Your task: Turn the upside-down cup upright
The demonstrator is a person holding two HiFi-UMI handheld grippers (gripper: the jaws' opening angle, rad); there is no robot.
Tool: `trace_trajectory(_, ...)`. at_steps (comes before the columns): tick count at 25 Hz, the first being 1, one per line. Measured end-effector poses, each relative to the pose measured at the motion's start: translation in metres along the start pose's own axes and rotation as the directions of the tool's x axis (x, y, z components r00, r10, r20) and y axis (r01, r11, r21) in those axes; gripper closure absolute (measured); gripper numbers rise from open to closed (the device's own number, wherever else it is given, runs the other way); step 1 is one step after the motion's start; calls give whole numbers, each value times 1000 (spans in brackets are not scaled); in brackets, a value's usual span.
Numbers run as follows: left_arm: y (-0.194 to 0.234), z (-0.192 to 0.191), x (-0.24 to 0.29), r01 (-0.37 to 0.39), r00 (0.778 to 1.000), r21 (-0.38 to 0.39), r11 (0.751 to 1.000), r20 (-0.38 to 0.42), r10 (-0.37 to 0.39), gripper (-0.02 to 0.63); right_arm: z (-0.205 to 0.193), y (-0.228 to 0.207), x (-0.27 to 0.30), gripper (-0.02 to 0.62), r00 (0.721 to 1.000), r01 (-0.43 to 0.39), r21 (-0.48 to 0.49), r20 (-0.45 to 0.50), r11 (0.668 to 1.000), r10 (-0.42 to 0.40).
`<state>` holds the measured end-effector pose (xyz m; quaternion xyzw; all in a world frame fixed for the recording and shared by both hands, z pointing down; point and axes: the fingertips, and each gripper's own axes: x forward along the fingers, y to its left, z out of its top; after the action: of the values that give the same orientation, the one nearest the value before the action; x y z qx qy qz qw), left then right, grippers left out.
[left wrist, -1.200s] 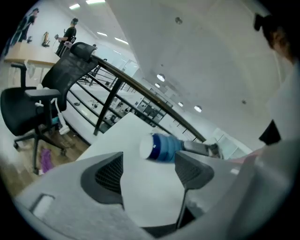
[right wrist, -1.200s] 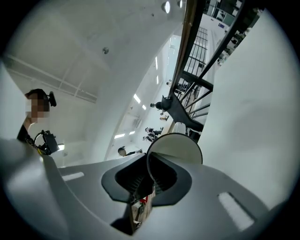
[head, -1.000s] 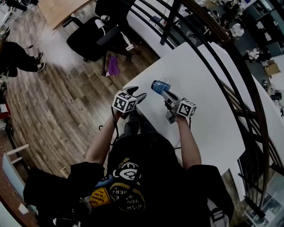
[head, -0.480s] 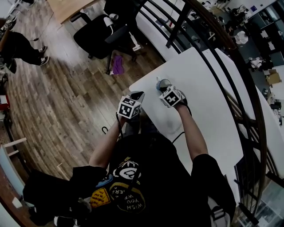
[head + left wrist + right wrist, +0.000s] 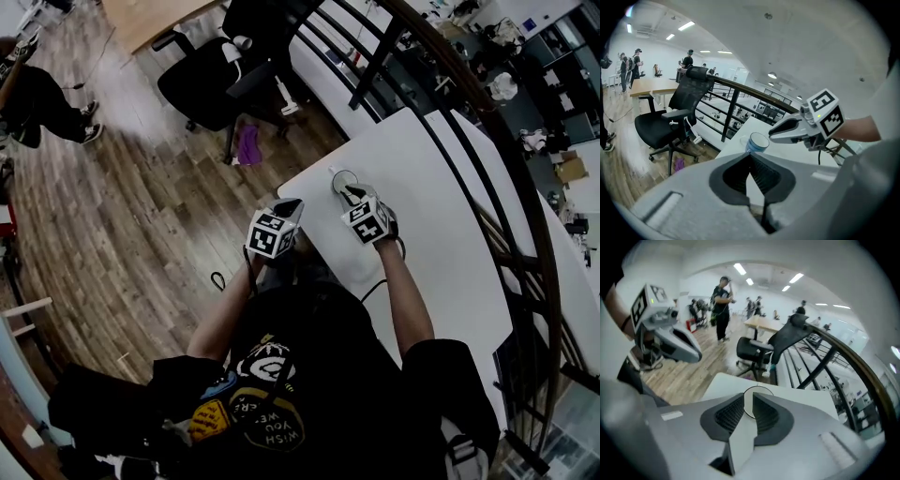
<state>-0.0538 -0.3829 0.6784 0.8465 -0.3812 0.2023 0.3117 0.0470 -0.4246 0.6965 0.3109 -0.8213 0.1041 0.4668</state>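
**Head view:** the cup [image 5: 344, 178] stands mouth-up on the white counter [image 5: 441, 216], near its corner. By my read the flip is done and the step in hand is a clean exit. The right claw [image 5: 353, 196] points at the cup's near side, tips right at the rim. I can't tell from here whether they touch it. The left claw [image 5: 290, 205] hangs by the counter's edge, apart from the cup.

**Left gripper view:** the left claw [image 5: 750, 153] is clenched on nothing, pads meeting at the tips. The cup [image 5: 757, 142] sits flat with its whole mouth ellipse visible, so neither finger of the right claw [image 5: 772, 136] is inside it. That tip is just beside the rim, at about rim height.

**Right gripper view:** the right claw [image 5: 748, 394] is released, parted by a slim gap with nothing clamped in it. The cup's mouth [image 5: 757, 390] shows through the gap and above the tips.

**How to do it well:**
- Open a bit wider before moving, so neither pad can snag the rim.
- Back out straight along the claw's own axis. Don't sweep sideways, since the cup is light and close to the corner.
- Lift only once the tips are clear of the rim.
- Keep the left claw parked; it isn't needed.
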Motion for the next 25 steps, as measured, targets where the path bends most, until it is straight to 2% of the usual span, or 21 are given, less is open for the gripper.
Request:
trace_trajectory(1,-2,3,-6,0,1000,7,1000,15,-1,602,2,-1,-17,551,996,15,112,89,994,-25)
trace_trajectory(2,-5,5,-12,3,1000,17,1000,29,-4,601,3,1,-35,575,982,6,229,184,973,-50)
trace_trajectory(4,-15,6,-24,17,998,28,999,55,-19,603,2,11,-71,592,925,-46,413,361,910,-118)
trace_trajectory(5,-21,4,-30,28,998,26,999,64,-29,603,-2,19,-88,592,893,-62,468,421,881,-161)
trace_trajectory(7,-36,-4,-38,54,996,27,998,72,-56,603,-9,39,-116,592,843,-68,538,481,840,-240)
trace_trajectory(9,-51,-12,-44,71,995,63,996,70,-75,602,-17,58,-138,592,808,-83,599,508,796,-299)
trace_trajectory(11,-66,-15,-50,70,994,110,991,75,-79,603,-31,74,-149,592,790,-107,657,512,747,-337)
trace_trajectory(12,-74,-16,-53,66,994,131,989,81,-77,603,-38,82,-152,594,790,-115,670,509,733,-341)
trace_trajectory(15,-101,-17,-67,51,991,179,983,111,-72,602,-51,100,-167,594,793,-125,658,516,743,-324)
trace_trajectory(19,-141,-26,-89,9,988,230,973,150,-45,603,-59,113,-205,594,748,-140,621,576,771,-328)
trace_trajectory(21,-172,-36,-103,-15,986,293,956,162,-34,603,-66,126,-229,594,735,-147,599,599,787,-318)
trace_trajectory(23,-212,-53,-116,-14,984,346,938,171,-48,603,-80,150,-247,594,743,-182,565,615,805,-263)
trace_trajectory(25,-250,-87,-126,13,985,327,945,158,-68,602,-105,189,-255,594,776,-238,513,611,825,-157)
